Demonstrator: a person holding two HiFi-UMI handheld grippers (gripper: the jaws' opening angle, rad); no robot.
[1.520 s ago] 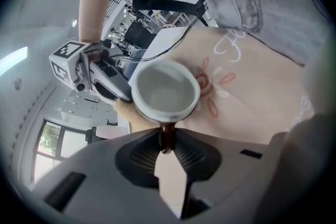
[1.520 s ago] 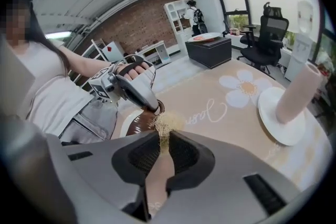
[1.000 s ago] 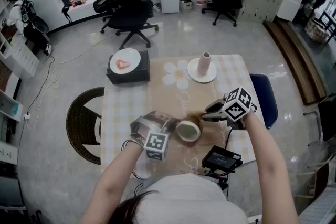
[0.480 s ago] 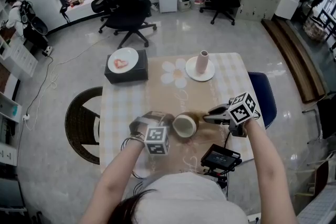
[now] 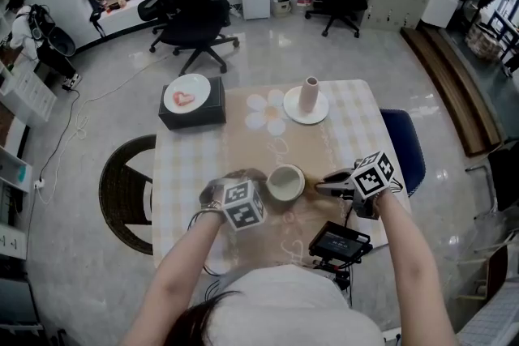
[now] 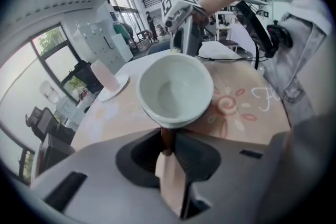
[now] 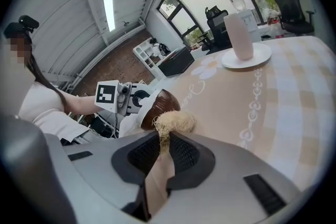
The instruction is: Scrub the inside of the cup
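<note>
Cup (image 5: 285, 181) is found in the near half of the surface (image 5: 243, 138), about mid-width; it is white inside and brown outside. It is grasped by the left hand-held gripper (image 5: 264, 185); in the left gripper view the jaws are seen clenched on a brown part of the cup's outer wall; the mouth is turned up toward the head camera, and the white inside is fully shown in the left gripper view.

Right hand-held gripper (image 5: 321, 186) is held to the right of the cup, apart from it in the head view, with its tips pointed at it; its jaws are clenched on a straw-coloured fibre scrubber (image 7: 174, 122). In the right gripper view the scrubber is seen just in front of the cup's brown outer wall, outside the mouth; whether the two touch cannot be told.

At the far side a pink tumbler (image 5: 309, 95) is stood upright on a white saucer (image 5: 293, 114); at the far left a black box (image 5: 195, 116) is topped by a white plate (image 5: 186, 97) bearing something red. A black device (image 5: 341, 243) is laid at the near edge, below the right hand-held gripper. The surface is covered by a checked cloth with a flower print.
</note>
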